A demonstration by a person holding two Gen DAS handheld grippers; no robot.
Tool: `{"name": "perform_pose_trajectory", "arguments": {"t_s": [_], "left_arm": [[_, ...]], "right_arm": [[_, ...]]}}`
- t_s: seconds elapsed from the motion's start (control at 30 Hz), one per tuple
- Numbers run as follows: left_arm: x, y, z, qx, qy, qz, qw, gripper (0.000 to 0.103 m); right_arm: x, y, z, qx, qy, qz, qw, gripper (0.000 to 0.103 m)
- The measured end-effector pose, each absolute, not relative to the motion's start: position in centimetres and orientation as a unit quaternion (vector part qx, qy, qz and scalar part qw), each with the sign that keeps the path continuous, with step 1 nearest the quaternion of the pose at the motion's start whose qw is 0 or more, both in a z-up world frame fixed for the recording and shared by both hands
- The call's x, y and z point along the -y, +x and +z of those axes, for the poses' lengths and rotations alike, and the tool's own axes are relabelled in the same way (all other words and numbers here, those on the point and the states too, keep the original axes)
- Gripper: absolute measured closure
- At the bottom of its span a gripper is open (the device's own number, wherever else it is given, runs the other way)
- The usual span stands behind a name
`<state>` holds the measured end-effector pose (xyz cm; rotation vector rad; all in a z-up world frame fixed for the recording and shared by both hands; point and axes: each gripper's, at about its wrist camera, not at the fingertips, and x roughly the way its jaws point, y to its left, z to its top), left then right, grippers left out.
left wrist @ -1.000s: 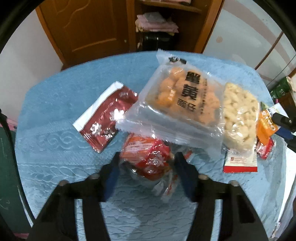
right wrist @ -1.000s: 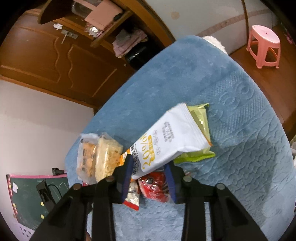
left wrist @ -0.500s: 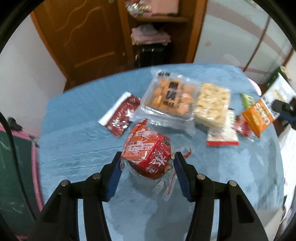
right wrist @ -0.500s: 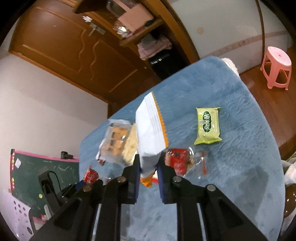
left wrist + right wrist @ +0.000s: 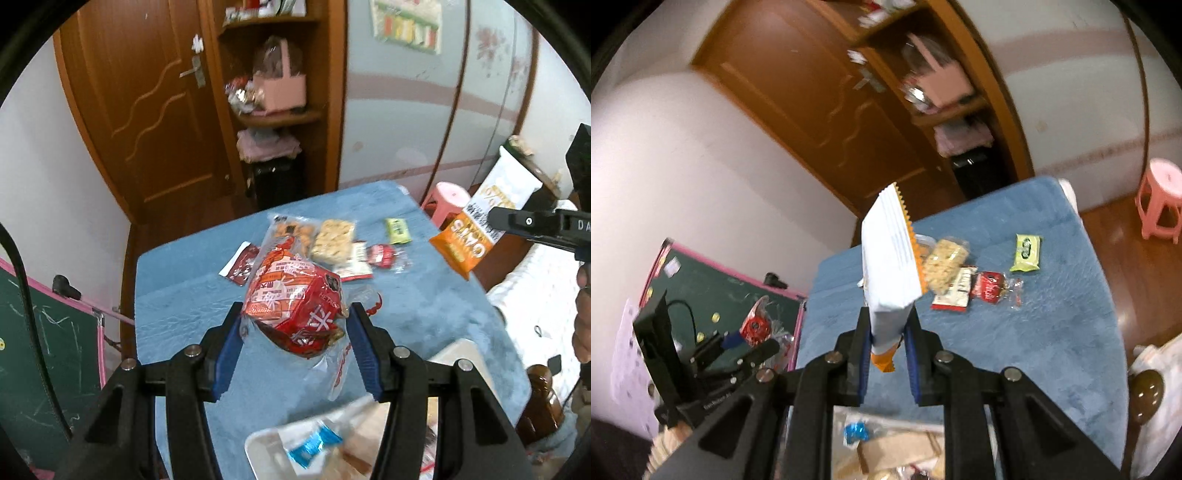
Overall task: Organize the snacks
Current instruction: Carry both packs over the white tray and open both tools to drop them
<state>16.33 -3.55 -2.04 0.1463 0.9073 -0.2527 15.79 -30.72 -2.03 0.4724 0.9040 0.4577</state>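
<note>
Two packets hang above the blue textured cloth surface (image 5: 177,306), one in each gripper. The right gripper (image 5: 886,354) pinches a tall white-and-orange foil bag (image 5: 890,258) by its orange bottom corner; only the left view shows its front, where the big lettering cannot be read. The left gripper (image 5: 295,343) clamps a crumpled red-and-orange snack pack (image 5: 295,299) marked "HETAO", fingers (image 5: 364,350) pressing its sides. A small green wrapper (image 5: 1027,253) lies on the cloth.

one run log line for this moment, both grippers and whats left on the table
left gripper: shut on red snack pack | right gripper: shut on white-orange bag | both held above table | green packet on cloth
</note>
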Motion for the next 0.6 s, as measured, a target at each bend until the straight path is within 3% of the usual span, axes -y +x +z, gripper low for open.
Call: {"name": "perform_pose_trajectory", "arguments": {"t_s": [0.33, 0.6], "left_arm": [[3.3, 6.9, 4.4, -0.384, 0.026, -0.152, 0.91, 0.049], [2.3, 1.5, 3.2, -0.365, -0.004, -0.154, 0.918, 0.049]], "right_arm": [[28.5, 5.0, 4.0, -0.374, 0.132, 0.259, 0.88, 0.086], [27.0, -1.3, 3.7, -0.346, 0.107, 0.278, 0.89, 0.086]]}}
